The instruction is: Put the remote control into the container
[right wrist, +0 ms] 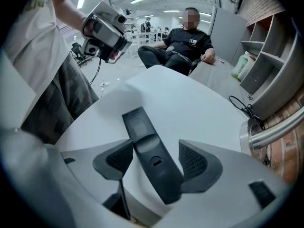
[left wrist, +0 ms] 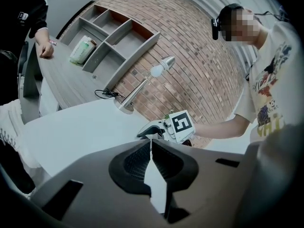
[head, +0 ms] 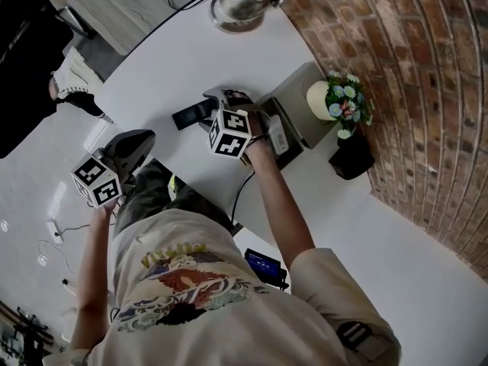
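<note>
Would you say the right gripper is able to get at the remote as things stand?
Probably yes: the right gripper has its jaws apart on either side of the remote, which lies uncovered on the table, so nothing seems to block a grasp.

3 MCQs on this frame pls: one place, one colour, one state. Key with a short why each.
1. Where does the remote control lie? A on a shelf; B on the table; C on the floor.
2. What colour is the remote control? A red; B white; C black.
3. How do the right gripper's jaws stand? A apart, remote control between them; B shut, empty; C clamped on the remote control.
Key: 1 B, it lies flat on the white top. 2 C, its casing is black. 3 A, the pads stand wide, not squeezing it.
</note>
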`<state>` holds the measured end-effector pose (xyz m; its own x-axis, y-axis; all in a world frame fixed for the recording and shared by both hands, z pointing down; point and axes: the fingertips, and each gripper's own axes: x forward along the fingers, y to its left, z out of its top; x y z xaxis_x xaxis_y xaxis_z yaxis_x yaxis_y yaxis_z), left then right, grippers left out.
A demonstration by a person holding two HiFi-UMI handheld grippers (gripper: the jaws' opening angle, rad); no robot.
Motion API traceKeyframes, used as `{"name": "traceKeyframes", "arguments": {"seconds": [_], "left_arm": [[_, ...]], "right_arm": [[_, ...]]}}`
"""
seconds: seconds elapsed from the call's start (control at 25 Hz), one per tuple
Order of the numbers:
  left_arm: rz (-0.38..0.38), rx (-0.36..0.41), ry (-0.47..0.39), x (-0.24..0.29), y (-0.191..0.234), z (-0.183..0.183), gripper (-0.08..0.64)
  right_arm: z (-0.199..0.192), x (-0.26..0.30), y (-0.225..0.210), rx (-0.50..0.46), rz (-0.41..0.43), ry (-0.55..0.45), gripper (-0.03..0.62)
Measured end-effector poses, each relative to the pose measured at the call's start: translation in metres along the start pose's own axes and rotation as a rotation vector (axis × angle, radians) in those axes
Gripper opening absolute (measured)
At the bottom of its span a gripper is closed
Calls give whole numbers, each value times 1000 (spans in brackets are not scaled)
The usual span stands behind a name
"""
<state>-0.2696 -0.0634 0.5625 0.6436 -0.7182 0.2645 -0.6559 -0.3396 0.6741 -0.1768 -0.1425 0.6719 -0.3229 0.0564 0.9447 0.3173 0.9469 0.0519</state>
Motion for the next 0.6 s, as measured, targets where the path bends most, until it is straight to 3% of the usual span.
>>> {"name": "traceKeyframes", "arguments": {"seconds": [0.28,0.6], "left_arm": [[-6,-14,-4,2,3,-1,5],[-16,-10,16,7,-1,0,5]], "right_arm": [[-10,5,6,-33,96,51,284],[-17,15,3,-49,81,74,284]]}}
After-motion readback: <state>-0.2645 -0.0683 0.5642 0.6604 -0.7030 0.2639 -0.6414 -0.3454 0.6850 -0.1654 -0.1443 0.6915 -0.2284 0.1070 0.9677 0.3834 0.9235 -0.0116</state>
